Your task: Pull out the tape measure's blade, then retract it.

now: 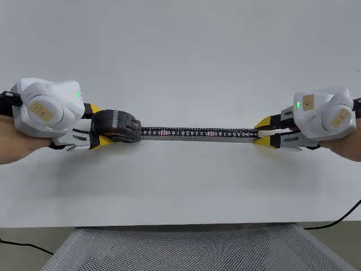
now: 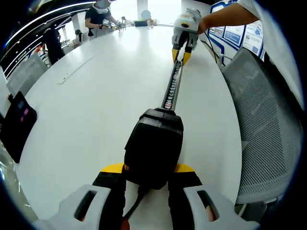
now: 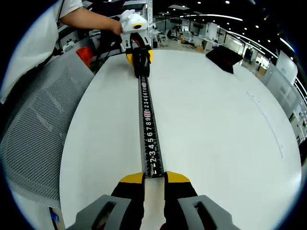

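Note:
A black tape measure case (image 1: 115,125) (image 2: 154,146) sits between the yellow-tipped jaws of my left gripper (image 1: 101,131) (image 2: 149,168), which is shut on it. Its dark blade (image 1: 197,133) (image 2: 173,84) (image 3: 147,129), printed with white numbers, stretches level over the white table to my right gripper (image 1: 262,134) (image 3: 154,178). That gripper is shut on the blade's end hook. In the right gripper view the case (image 3: 139,57) and the left gripper (image 3: 138,58) show at the far end; in the left gripper view the right gripper (image 2: 181,56) shows far off.
The white table (image 1: 180,186) lies under the blade, its front edge near me. A grey mesh chair back (image 1: 186,248) stands below that edge. A black pouch (image 2: 17,122) (image 3: 223,56) lies on the far side of the table. People sit at the table's distant end (image 2: 98,17).

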A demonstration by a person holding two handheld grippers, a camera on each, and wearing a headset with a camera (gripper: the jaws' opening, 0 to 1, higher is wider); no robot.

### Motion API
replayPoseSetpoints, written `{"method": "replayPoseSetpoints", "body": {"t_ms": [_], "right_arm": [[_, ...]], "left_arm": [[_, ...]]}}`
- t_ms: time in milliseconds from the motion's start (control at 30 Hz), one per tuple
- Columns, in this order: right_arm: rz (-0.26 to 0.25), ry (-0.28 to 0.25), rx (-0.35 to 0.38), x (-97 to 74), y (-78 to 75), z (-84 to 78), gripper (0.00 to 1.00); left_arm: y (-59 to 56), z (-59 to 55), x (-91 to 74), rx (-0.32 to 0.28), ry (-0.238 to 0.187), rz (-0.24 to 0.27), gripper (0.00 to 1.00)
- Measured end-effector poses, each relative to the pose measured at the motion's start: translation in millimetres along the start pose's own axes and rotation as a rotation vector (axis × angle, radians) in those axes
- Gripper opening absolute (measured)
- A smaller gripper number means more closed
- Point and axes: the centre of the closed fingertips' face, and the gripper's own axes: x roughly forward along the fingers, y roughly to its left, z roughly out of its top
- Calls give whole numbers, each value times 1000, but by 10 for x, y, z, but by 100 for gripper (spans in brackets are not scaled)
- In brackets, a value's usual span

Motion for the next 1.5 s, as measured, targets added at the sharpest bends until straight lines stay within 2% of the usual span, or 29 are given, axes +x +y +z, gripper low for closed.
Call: {"method": "replayPoseSetpoints", "body": {"t_ms": [233,500,667,733,1033,1267,1500], "right_arm": [[4,-12,42,0,13,11,16],[-10,-27,67,-5,-10,33,19],[-20,-59,114,-26,-27,79,21],[-22,-74,137,-30,-23,104,23],[-44,-80,166,-36,-16,126,27],[-94,-112,244,-78,-1,188,34],[-152,-143,303,-148,-18,239,44]], "left_arm": [[-37,-55,10,-3,22,-11,35],[-44,-52,19,-16,15,-11,38],[-31,-44,11,-39,7,-3,40],[-39,-33,9,-67,-2,-6,45],[-32,7,-55,-118,-35,8,48],[19,83,-184,-171,-87,61,50],[16,132,-287,-229,-134,107,53]]}}
